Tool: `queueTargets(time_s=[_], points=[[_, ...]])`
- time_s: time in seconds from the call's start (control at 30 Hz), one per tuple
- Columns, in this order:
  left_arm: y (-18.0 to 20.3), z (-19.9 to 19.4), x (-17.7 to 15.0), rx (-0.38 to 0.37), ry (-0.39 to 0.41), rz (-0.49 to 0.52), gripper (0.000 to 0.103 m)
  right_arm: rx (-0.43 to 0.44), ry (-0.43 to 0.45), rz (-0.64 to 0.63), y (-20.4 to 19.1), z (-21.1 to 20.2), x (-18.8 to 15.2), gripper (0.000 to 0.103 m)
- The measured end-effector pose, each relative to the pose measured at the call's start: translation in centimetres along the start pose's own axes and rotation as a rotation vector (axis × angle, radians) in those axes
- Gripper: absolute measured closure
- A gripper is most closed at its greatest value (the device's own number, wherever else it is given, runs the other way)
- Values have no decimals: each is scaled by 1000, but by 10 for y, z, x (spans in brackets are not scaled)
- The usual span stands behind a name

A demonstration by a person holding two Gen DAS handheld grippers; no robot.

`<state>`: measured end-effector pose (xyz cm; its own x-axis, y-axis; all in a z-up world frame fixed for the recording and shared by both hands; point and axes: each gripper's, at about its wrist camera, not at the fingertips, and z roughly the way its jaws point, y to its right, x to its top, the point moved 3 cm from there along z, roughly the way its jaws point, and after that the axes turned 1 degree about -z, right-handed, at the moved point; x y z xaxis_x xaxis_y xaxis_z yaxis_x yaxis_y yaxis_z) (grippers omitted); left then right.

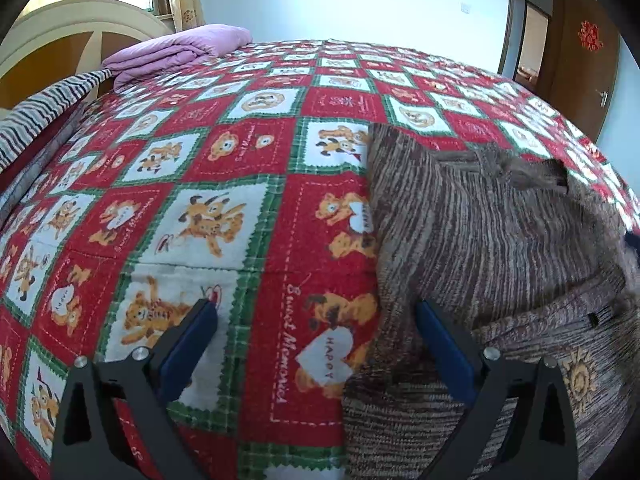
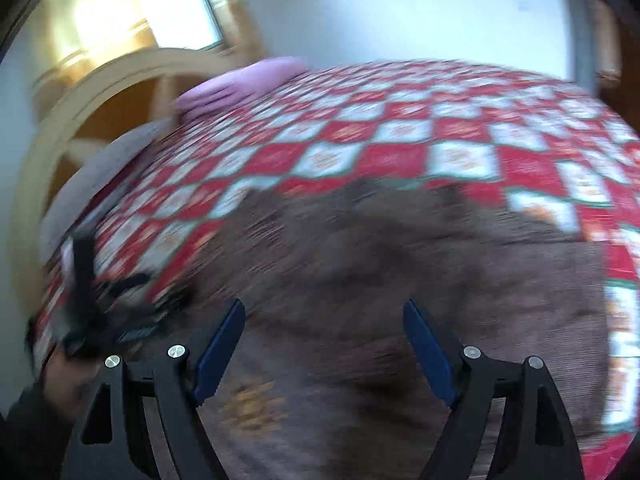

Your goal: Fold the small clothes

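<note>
**Brown sweater half-folded on the quilt, both tongs spread**

Brown striped sweater (image 1: 480, 232) lies on the red/white bear-print quilt (image 1: 224, 208), w/ part of it already doubled over near its front edge. Left gripper (image 1: 316, 344) hangs over the sweater's left edge, jaws wide apart, nothing pinched. Right gripper (image 2: 324, 344) is above the sweater's middle, jaws also spread & empty, tho that view is v. blurry. Purple folded blanket (image 1: 180, 50) sits well beyond the sweater, by the headboard.

The brown garment (image 1: 480, 240) looks like fuzzy, ribbed knit cloth. At its nine o'clock the bedspread (image 1: 240, 208) is matt printed cotton; the fingers (image 1: 188, 344) carry smooth blue pads on black plastic.
</note>
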<state>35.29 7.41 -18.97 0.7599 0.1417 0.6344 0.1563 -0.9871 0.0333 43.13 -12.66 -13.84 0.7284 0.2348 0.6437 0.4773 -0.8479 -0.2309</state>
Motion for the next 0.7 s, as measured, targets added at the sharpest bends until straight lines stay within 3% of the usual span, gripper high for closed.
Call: queueTargets(time_s=[0.1, 0.2, 0.27, 0.4, 0.5, 0.57, 0.63, 0.7], points=[[-9, -7, -1, -28, 24, -46, 1, 43, -90, -20, -6, 11, -21, 21], [-20, -10, -3, -72, 26, -109, 1, 212, -192, -7, -12, 2, -51, 21], [-21, -11, -4, -84, 32, -122, 1, 255, -188, -72, -21, -15, -63, 21], [-14, -9, -3, -60, 22, -89, 1, 214, -57, -91, -23, -39, -49, 21], [-11, -7, -4, -46, 13, -71, 1, 98, 59, -52, -10, -31, -15, 21], [-12, -6, -3, -56, 11, -77, 0, 78, 22, 3, 4, -4, 1, 21], [-14, -8, -4, -67, 15, -85, 0, 83, -90, 60, 19, 24, -4, 21], [-16, -9, -4, -78, 23, -98, 0, 123, -117, 39, 14, 27, -15, 21]])
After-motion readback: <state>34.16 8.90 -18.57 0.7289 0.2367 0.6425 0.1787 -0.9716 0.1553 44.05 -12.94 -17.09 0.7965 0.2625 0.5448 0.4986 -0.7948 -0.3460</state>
